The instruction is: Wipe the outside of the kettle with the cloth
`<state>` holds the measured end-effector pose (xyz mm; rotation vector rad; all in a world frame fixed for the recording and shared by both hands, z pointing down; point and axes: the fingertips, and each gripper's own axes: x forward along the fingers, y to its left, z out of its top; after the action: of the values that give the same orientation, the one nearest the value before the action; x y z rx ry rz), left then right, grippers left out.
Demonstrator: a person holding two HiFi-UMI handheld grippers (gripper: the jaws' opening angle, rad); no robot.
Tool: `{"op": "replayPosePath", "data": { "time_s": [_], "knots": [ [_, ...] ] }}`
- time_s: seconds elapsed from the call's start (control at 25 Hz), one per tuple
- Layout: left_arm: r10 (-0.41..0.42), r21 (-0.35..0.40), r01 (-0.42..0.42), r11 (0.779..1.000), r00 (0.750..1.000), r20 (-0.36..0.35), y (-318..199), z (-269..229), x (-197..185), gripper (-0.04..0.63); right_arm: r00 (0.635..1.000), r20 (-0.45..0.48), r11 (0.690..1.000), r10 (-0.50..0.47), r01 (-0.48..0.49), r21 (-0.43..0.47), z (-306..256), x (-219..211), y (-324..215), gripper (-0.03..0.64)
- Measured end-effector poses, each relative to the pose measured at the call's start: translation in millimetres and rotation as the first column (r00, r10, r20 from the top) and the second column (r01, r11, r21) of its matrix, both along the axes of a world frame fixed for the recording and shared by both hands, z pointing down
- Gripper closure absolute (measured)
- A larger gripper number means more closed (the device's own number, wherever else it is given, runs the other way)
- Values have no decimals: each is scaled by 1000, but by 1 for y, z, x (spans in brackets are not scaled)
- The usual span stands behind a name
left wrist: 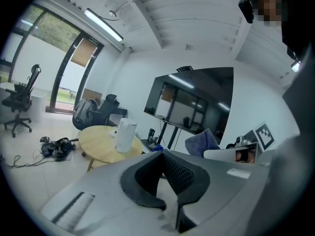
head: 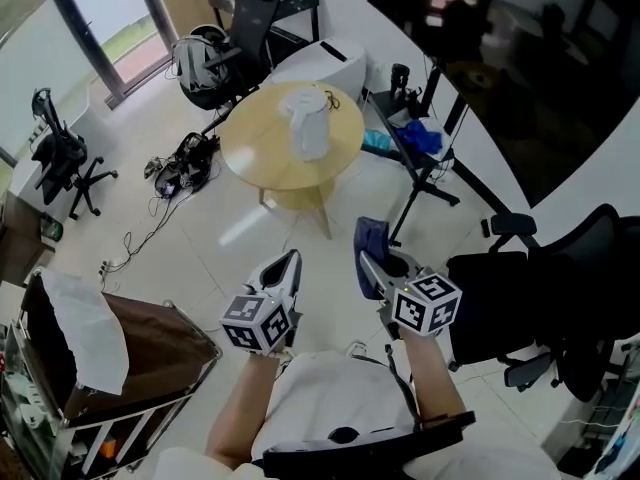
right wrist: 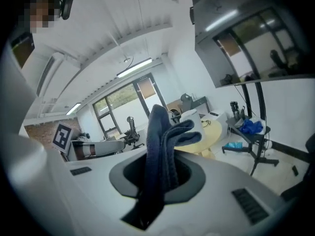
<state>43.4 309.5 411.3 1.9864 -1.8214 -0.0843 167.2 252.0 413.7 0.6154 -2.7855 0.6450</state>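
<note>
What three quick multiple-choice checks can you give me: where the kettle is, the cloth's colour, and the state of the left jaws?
1. Where does the kettle stand?
A. on the floor
B. on the round table
C. on an office chair

2. What colour is the cloth?
A. dark blue
B. white
C. red

3. How do the jaws of the left gripper stand?
A. shut, with nothing between them
B. shut on the cloth
C. wide apart

Answers:
1 B: the head view shows the kettle upright on the wooden top.
2 A: the right gripper view shows dark blue fabric.
3 A: the left gripper view shows the pads meeting with nothing between.
</note>
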Motion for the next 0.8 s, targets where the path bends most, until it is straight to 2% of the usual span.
{"op": "replayPosePath", "data": {
  "time_s": [0.24, 0.64, 0.8],
  "knots": [
    [-19, -12, 19, 1000, 1000, 20, 28, 4, -21, 591, 999, -43, 999, -8, 10, 35, -7, -35, 32, 551],
    [84, 17, -83, 996, 996, -22, 38, -3, -20, 592, 995, -74, 997, 64, -61, 43, -9, -42, 58, 551],
    [99, 18, -99, 995, 995, -24, 36, -7, -24, 591, 993, -84, 996, 78, -75, 39, -9, -44, 62, 551]
  ]
}}
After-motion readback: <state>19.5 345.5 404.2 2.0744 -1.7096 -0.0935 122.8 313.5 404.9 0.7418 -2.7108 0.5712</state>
